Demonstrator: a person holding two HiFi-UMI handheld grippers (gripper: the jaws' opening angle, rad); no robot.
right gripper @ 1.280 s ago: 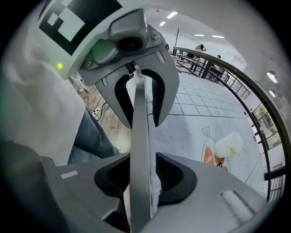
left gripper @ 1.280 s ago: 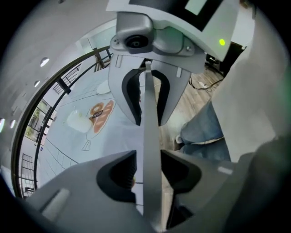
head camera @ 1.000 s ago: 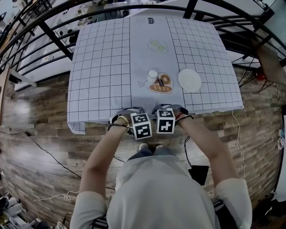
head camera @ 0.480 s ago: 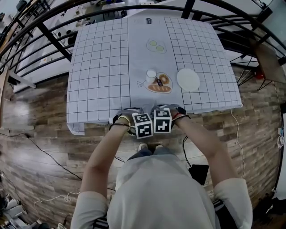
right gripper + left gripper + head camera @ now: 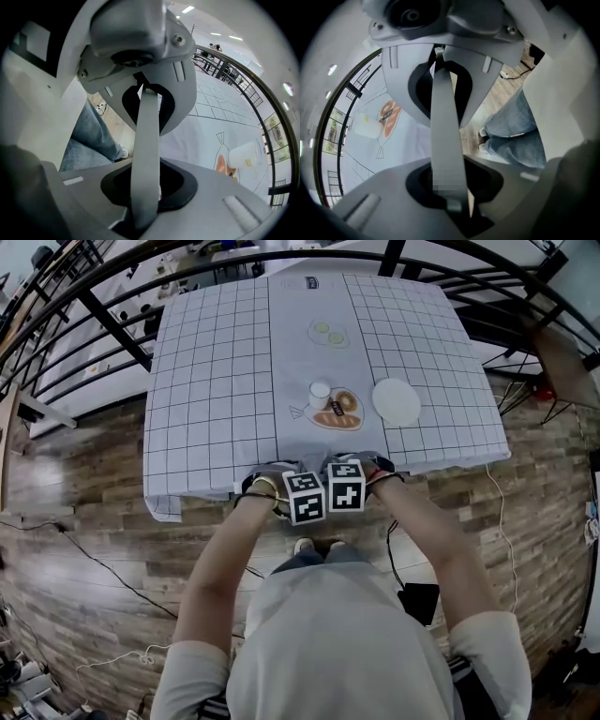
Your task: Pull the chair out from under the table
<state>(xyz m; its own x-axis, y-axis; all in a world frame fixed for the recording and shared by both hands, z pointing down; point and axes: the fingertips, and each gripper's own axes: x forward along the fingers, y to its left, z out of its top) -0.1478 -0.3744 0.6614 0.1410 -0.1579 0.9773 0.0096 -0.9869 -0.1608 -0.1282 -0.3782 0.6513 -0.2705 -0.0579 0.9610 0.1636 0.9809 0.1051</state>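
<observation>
So the left gripper [image 5: 449, 186] is clamped on the chair back [image 5: 446, 117], a flat grey strip seen edge-on from above. One jaw is set on the table side and one on the person's side. Its jaws have just been closing, and the strip is pinched between them at a middling width. Same deal for the right gripper [image 5: 143, 187]: its jaws have just been closing too and the same grey strip is squeezed between them. Both are pointed steeply down, and each one's jaws are caught in the other's camera, so the two grips are placed just beside each other on that strip.

From the head view, the left marker cube [image 5: 306, 497] and right marker cube [image 5: 346, 486] are seen nearly touching, right at the near edge of the table [image 5: 422, 352]. The left hand [image 5: 260, 490] and right hand [image 5: 382, 476] are held out to either side of them. Only the top edge of the chair back is shown; everything below it is covered by the gridded cloth [image 5: 202, 465] draped over that edge.

On the table a white cup [image 5: 320, 395] is stood beside an orange-brown bread-like shape [image 5: 337, 414]; whether that's printed or real can't be told. A white plate [image 5: 397, 402] is set just to its right, and two pale green discs [image 5: 330, 334] are placed further back. Jeans [image 5: 515, 136] and shoes [image 5: 314, 547] are seen on the wooden floor [image 5: 84, 521] just behind the strip, and a black railing [image 5: 112, 320] is curved round the far side
</observation>
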